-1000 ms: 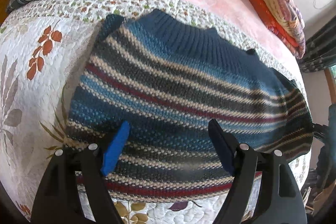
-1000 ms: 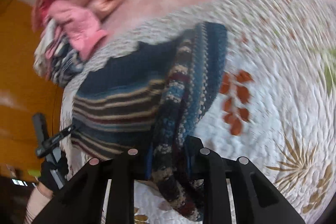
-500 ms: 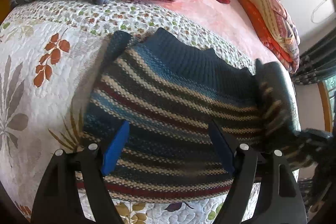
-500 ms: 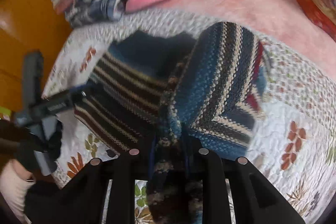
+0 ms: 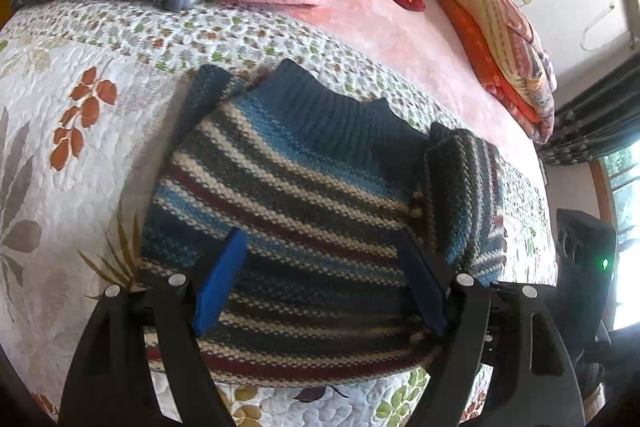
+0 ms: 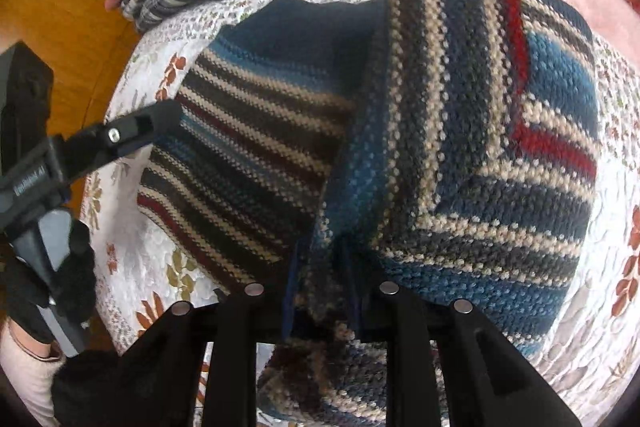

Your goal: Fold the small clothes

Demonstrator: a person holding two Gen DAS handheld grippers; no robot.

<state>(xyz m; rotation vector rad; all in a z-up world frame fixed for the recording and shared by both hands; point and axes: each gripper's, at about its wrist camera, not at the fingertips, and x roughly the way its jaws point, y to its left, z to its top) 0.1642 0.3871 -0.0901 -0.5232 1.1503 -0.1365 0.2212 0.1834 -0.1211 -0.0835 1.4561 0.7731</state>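
Right claw (image 6: 320, 291) pinches striped sweater (image 6: 256, 147), apparently its sleeve.

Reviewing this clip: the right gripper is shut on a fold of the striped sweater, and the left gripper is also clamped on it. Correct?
Not quite. The left gripper is not clamped: the left wrist view shows its jaws wide apart over the striped sweater, holding nothing. The right gripper is indeed shut on a fold of it, as the right wrist view shows.

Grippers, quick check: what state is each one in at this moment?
Left gripper: open, holding nothing, above the striped sweater.
Right gripper: shut on the sweater's sleeve, which is folded across the body.
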